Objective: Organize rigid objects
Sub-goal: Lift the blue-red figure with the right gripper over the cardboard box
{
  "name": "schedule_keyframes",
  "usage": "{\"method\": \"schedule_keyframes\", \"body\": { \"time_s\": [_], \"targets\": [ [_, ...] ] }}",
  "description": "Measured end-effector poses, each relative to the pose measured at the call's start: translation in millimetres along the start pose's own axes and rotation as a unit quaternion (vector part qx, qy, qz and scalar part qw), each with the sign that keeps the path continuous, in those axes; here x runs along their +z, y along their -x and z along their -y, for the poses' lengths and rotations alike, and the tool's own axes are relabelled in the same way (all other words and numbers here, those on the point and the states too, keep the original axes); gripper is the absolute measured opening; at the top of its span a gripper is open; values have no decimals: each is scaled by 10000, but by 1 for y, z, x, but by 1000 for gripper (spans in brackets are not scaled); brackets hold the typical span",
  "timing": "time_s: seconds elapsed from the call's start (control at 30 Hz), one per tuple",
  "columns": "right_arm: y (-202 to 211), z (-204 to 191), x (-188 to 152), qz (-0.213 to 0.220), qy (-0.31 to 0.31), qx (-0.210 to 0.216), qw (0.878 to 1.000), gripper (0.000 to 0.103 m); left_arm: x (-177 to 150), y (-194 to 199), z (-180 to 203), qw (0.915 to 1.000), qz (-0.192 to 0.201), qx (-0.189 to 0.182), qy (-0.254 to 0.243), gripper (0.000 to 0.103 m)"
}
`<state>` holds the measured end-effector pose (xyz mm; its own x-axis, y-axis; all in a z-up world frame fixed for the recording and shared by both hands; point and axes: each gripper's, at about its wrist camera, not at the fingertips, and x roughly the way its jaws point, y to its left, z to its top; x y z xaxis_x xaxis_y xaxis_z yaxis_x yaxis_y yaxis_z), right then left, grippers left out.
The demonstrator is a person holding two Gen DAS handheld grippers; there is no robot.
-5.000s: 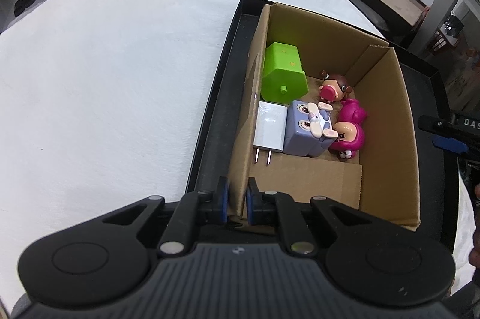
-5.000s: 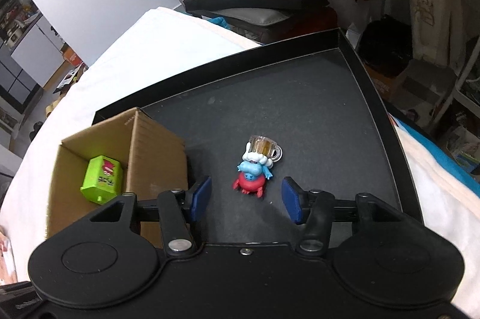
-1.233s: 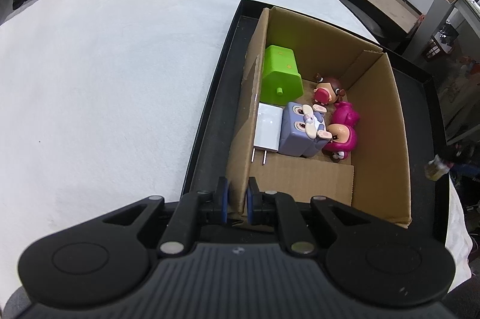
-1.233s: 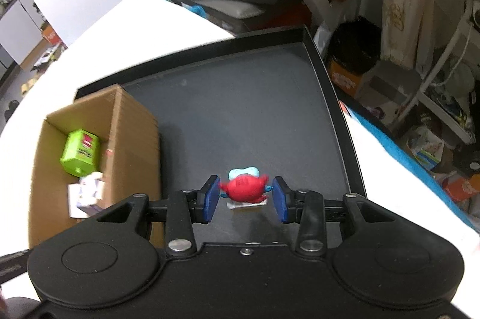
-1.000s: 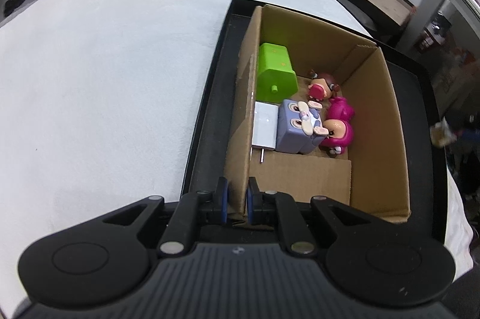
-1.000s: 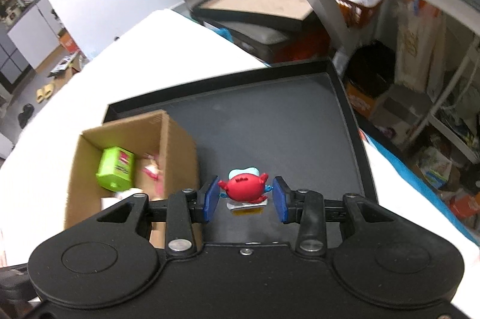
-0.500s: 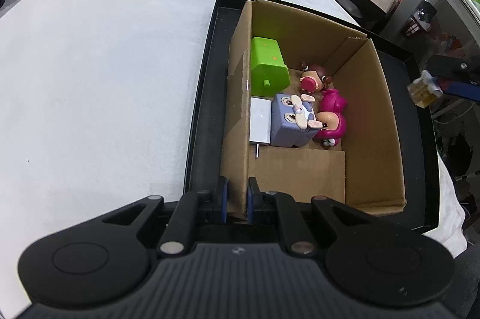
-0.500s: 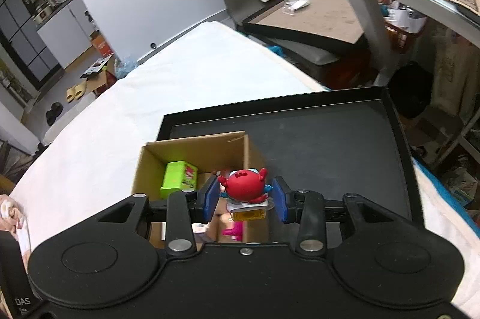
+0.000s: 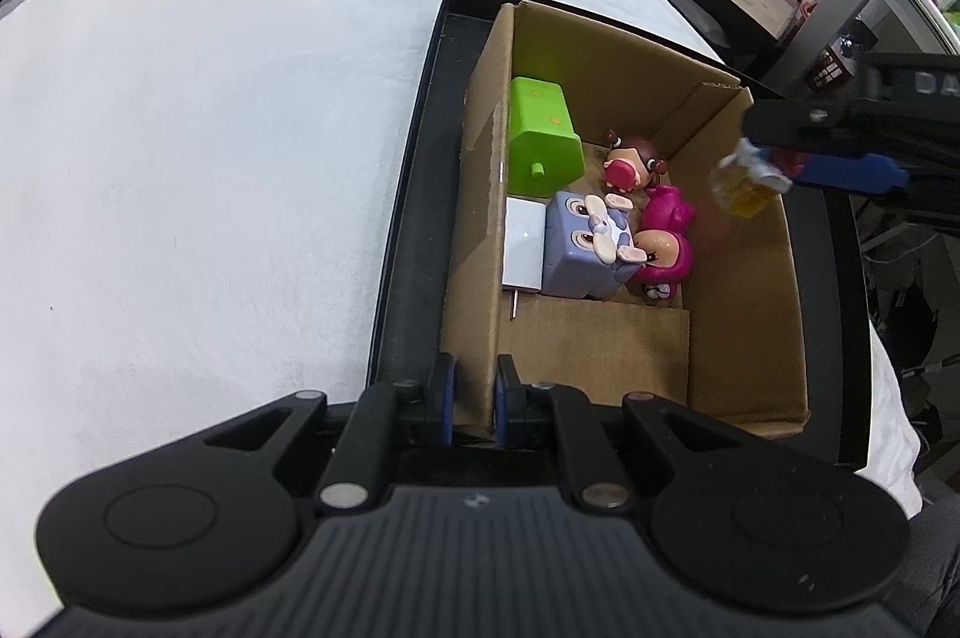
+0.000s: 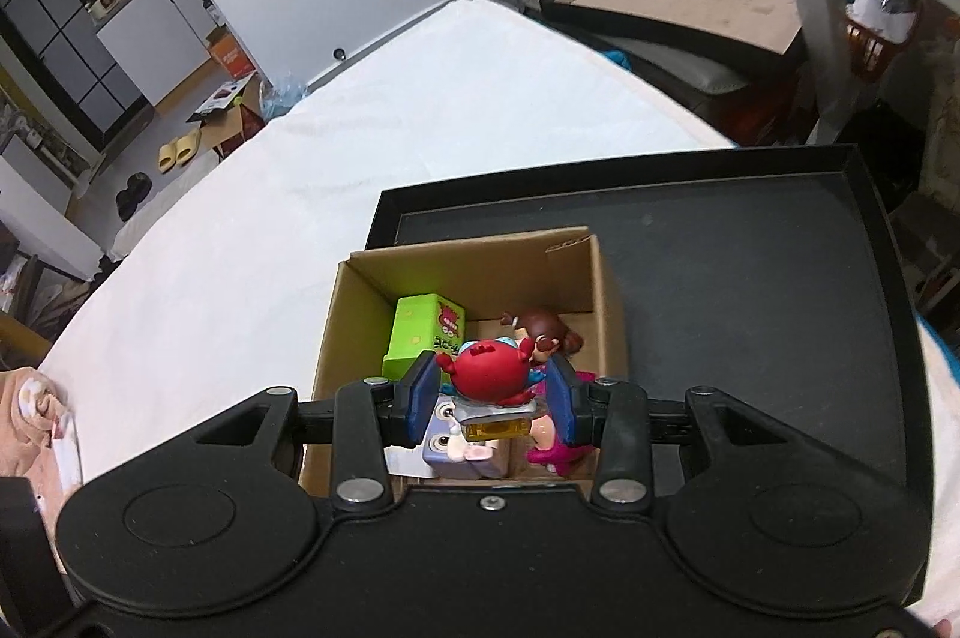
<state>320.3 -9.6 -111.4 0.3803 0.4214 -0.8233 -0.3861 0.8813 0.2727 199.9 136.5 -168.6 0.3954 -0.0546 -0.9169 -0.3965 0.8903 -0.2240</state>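
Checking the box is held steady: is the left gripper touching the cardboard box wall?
Touching. The left wrist view shows the left gripper with both blue pads pressed against the brown cardboard box wall, no gap either side.

A: What's the base?
B: White padded surface [image 9: 210, 128], looks like a bed w/ white cover.
A: Anything directly on it?
B: Black tray [image 10: 750, 278] near the edge; cardboard box [image 10: 468, 272] sits in the tray.
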Motion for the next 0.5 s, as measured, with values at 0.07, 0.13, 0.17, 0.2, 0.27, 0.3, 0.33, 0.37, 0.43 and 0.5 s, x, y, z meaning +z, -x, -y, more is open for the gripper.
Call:
{"method": "schedule_keyframes", "body": {
  "time_s": [0.07, 0.13, 0.17, 0.2, 0.27, 0.3, 0.33, 0.37, 0.43, 0.5],
  "targets": [
    [-7, -3, 2, -36, -4, -4, 10000, 38, 0, 0, 0, 10000, 3, -8, 9, 12],
    [-13, -4, 5, -56, 0, 1, 10000, 38, -1, 0, -1, 10000, 6, -22, 27, 12],
    [-16, -6, 7, -68, 9, 2, 10000, 38, 0, 1, -1, 10000, 5, -32, 42, 12],
    [-18, -8, 8, -74, 22, -2, 10000, 38, 0, 1, -2, 10000, 3, -43, 66, 12],
    [-22, -12, 10, -84, 63, -25, 9999, 38, 0, 1, -3, 9999, -2, -57, 113, 12],
    [-24, -12, 11, -89, 78, -32, 9999, 38, 0, 1, -3, 9999, -5, -61, 121, 12],
    [-26, -13, 12, -93, 85, -45, 9999, 38, 0, 1, -3, 9999, -9, -67, 126, 12],
    [-28, -13, 13, -106, 84, -60, 9999, 38, 0, 1, -4, 9999, -14, -73, 131, 12],
    [-33, -13, 13, -117, 93, -91, 9998, 38, 1, 1, -4, 9999, -23, -81, 136, 12],
    [-36, -12, 13, -140, 53, -97, 9998, 38, 1, 1, -4, 9999, -29, -82, 142, 12]
  ]
}}
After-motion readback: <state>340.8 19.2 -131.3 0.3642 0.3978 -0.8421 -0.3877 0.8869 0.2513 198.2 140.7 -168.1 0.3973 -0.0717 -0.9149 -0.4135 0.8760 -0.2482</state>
